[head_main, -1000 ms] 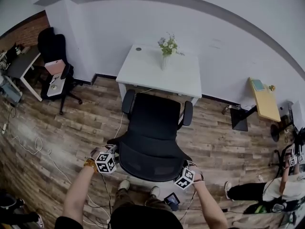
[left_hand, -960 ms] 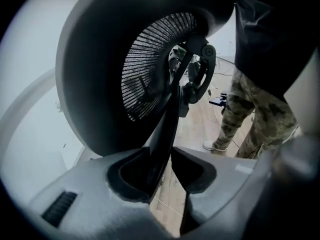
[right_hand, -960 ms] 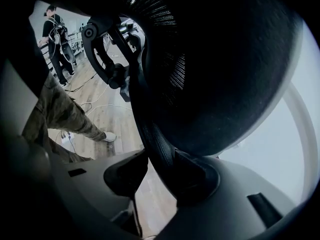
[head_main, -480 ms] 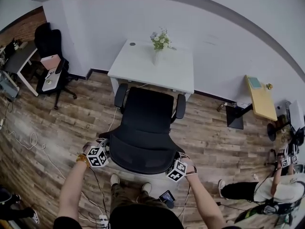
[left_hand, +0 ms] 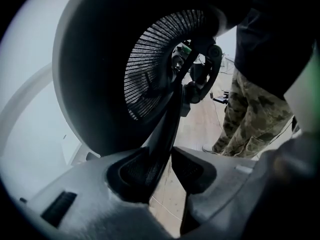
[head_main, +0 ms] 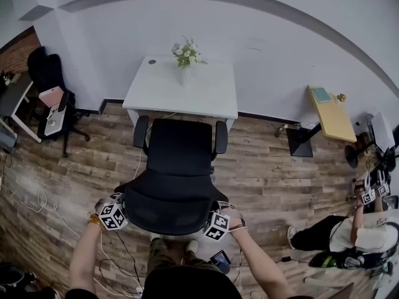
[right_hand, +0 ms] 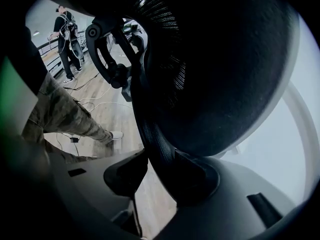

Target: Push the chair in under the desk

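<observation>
A black office chair [head_main: 177, 161] stands on the wood floor with its seat facing a white desk [head_main: 206, 95], its armrests just short of the desk's front edge. My left gripper [head_main: 124, 200] is shut on the left rim of the mesh backrest [left_hand: 100, 74]; that rim runs between the jaws [left_hand: 167, 164]. My right gripper [head_main: 219, 207] is shut on the right rim of the backrest [right_hand: 230, 74], which sits between its pads [right_hand: 150, 169]. Both marker cubes show at the backrest's lower corners in the head view.
A vase of flowers [head_main: 184, 58] stands on the desk against the white wall. A second black chair [head_main: 53, 98] stands at the left, a yellow side table [head_main: 330, 114] at the right, a seated person [head_main: 361, 229] beyond. Cables [head_main: 37, 198] lie on the floor.
The chair has rolled a little closer to the desk, and I have followed it. Both grippers keep their hold on the backrest rims.
</observation>
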`<state>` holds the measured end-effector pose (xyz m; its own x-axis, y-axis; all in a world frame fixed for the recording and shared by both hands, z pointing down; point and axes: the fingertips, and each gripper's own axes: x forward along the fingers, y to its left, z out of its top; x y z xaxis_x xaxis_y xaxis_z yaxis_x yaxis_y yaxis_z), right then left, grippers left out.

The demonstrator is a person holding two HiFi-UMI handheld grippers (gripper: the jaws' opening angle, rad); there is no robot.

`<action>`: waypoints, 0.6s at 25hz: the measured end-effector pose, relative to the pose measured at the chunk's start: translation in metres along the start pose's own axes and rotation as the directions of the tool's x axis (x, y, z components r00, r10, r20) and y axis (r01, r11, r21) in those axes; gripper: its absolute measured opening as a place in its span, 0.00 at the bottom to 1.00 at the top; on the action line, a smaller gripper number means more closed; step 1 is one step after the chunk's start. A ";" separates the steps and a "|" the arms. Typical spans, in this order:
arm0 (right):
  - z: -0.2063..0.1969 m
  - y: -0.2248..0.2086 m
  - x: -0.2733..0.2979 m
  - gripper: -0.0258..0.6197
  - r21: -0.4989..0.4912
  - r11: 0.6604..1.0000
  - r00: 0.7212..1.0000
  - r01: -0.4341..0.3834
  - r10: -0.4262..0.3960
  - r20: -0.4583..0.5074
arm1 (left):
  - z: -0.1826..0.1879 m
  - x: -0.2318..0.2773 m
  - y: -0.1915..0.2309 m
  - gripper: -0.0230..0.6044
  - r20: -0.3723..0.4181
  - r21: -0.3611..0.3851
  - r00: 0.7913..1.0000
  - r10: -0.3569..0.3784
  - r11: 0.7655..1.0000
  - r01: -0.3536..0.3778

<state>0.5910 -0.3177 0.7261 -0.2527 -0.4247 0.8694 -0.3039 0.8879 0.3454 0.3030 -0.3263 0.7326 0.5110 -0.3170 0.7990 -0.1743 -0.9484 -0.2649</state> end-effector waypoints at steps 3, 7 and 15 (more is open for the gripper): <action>-0.002 -0.006 -0.001 0.31 0.009 1.000 1.000 0.012 -0.012 0.002 | 0.004 0.002 0.004 0.28 0.009 0.008 1.000 0.003 1.000 -0.003; -0.002 -0.015 0.004 0.31 0.019 0.999 1.000 0.026 -0.026 0.002 | 0.006 0.006 0.014 0.28 0.017 0.025 1.000 0.011 1.000 -0.012; -0.005 -0.053 0.022 0.32 0.025 0.999 0.999 0.025 -0.024 -0.033 | 0.014 0.023 0.046 0.28 0.045 0.029 0.998 0.044 0.999 -0.046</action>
<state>0.6063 -0.3727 0.7287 -0.2150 -0.4400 0.8719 -0.3334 0.8722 0.3579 0.3185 -0.3769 0.7310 0.5398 -0.3586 0.7616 -0.1729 -0.9327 -0.3166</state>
